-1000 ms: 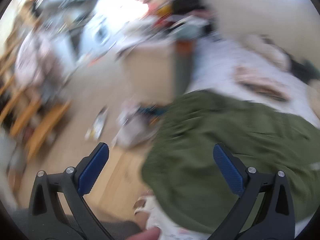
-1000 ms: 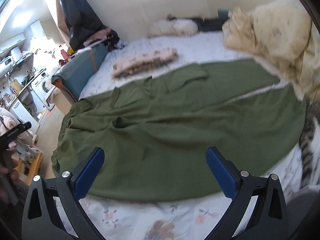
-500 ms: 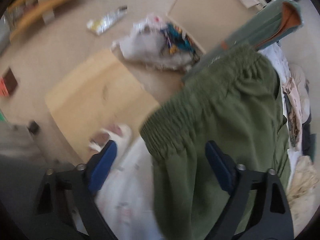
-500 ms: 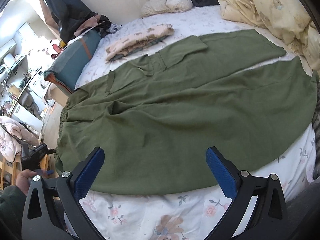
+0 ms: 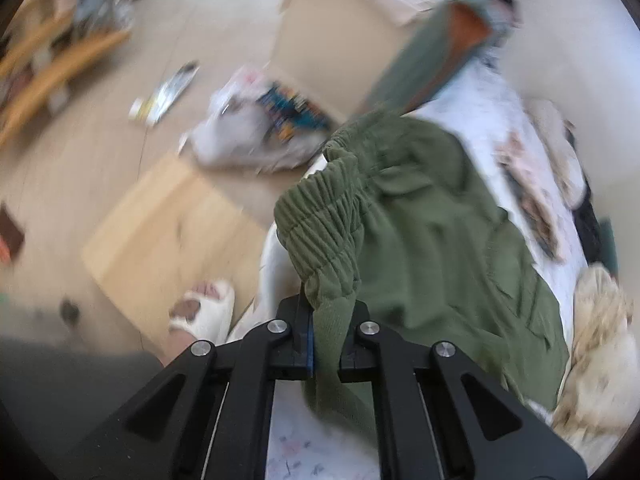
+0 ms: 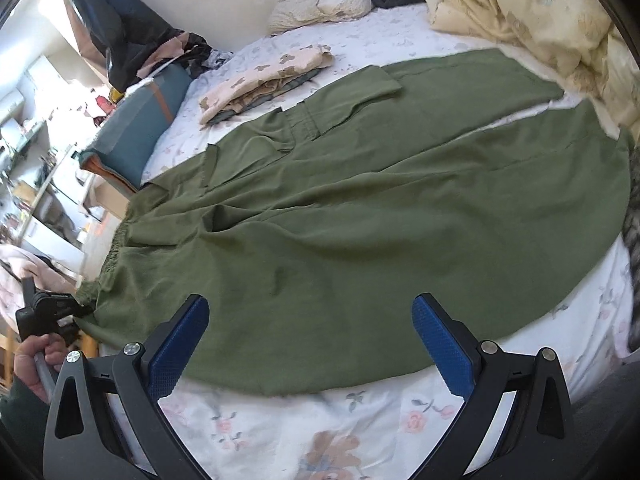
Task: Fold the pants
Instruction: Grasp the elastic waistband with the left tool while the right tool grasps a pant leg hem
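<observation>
Olive green pants [image 6: 360, 208] lie spread flat across the bed, the elastic waistband [image 5: 320, 220] at the bed's left edge and the legs running right. My left gripper [image 5: 326, 336] is shut on the near corner of that waistband, with green cloth pinched between its pads. From the right wrist view, the left gripper [image 6: 78, 312] shows at the pants' left corner, held by a hand [image 6: 36, 364]. My right gripper [image 6: 310, 340] hangs open over the pants' near edge, nothing between its blue pads [image 6: 178, 348].
A floral sheet [image 6: 280, 432] covers the bed. A folded patterned garment [image 6: 264, 80] and a pillow [image 6: 320, 6] lie at the back, a cream duvet [image 6: 532, 12] at the right. On the floor lie a plastic bag [image 5: 248, 136], a wooden board [image 5: 168, 236] and a slippered foot [image 5: 204, 312].
My left gripper swung down from the room to the waistband corner and closed on it. The right gripper sank slightly toward the pants and stays open.
</observation>
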`<state>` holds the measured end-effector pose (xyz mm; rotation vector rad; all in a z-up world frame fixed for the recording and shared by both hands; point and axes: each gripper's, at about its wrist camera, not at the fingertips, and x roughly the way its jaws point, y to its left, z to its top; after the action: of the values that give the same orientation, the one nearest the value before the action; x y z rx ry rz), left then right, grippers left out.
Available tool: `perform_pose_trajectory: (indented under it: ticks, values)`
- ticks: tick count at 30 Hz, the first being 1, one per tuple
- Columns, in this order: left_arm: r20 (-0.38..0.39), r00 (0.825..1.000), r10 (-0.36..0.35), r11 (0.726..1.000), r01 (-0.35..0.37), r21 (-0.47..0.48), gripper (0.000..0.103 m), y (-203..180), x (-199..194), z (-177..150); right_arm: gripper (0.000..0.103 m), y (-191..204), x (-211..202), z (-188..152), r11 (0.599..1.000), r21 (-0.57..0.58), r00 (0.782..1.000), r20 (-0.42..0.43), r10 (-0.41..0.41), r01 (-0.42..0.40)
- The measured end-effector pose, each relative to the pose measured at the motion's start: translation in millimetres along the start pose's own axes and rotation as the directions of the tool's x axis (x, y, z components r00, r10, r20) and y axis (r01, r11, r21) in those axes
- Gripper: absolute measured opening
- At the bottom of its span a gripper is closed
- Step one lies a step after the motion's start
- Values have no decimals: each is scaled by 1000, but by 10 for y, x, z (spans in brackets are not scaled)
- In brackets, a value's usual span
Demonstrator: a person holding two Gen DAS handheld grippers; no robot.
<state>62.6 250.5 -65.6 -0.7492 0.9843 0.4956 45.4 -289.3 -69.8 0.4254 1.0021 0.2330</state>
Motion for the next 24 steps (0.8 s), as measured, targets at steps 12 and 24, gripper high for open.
perform_pose_trajectory:
  ticks: [12,24]
  values:
    - [20,1000,18,980,-21,196,4,-412,-256,96,103,-962,553,-753,717,697,986,-112,122,-10]
    - [17,997,73,983,-75,170,4,-200,-86,78,88,-2264,10,66,529,837,952,32,-304,141]
